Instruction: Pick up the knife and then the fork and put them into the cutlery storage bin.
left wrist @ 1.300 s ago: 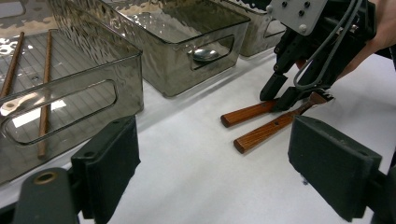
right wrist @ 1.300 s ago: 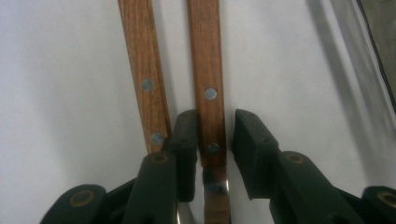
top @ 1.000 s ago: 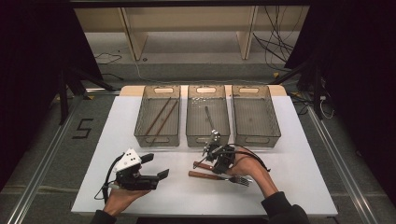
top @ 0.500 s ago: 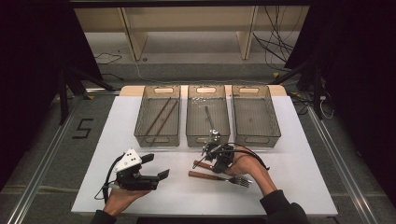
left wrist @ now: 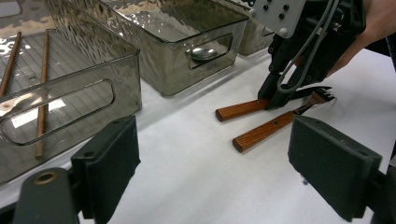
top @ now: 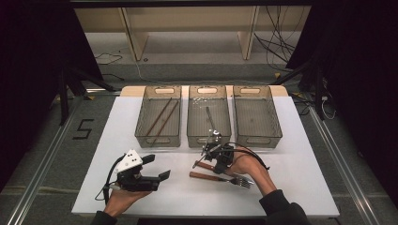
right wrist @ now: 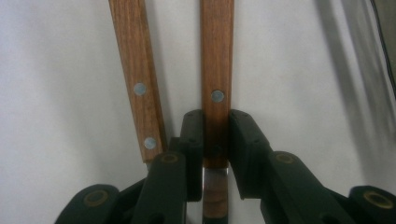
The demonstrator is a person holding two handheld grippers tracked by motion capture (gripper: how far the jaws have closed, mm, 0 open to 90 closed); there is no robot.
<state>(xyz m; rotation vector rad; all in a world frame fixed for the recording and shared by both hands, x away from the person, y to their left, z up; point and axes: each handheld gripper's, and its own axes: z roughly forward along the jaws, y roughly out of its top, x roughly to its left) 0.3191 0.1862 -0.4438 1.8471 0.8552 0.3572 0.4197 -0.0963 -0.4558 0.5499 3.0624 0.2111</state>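
Right, over on the left the left gripper (top: 157, 170) rests near the front edge of the white table (top: 305, 187), jaws spread wide with nothing between them, pointing across toward the cutlery. Beyond it, along the far side, stand three smoky clear bins: the left bin (top: 158, 117) holds a pair of brown chopsticks (top: 159, 116), the middle bin (top: 209, 117) has a spoon (left wrist: 203, 53) lying in it, and the right bin (top: 256, 115) looks bare from here.

Now to the action, just near of the middle bin. Two wooden-handled pieces lie side by side on the table, close but not touching. The nearer one is a fork (top: 220, 178), tines toward the right. The farther one, the second utensil (right wrist: 216, 93), is the one being taken: the right gripper (right wrist: 215, 140) is down over it, jaws pinched onto the wooden handle near the rivet, toward the end where metal begins. Its head sits under the gripper, so I can't tell what kind of piece it is.

My read: it's light and stiff, nothing fragile. The flat wooden sides give the pads decent friction, better than bare metal. Gripped that far along, the long handle may droop once it leaves the table.
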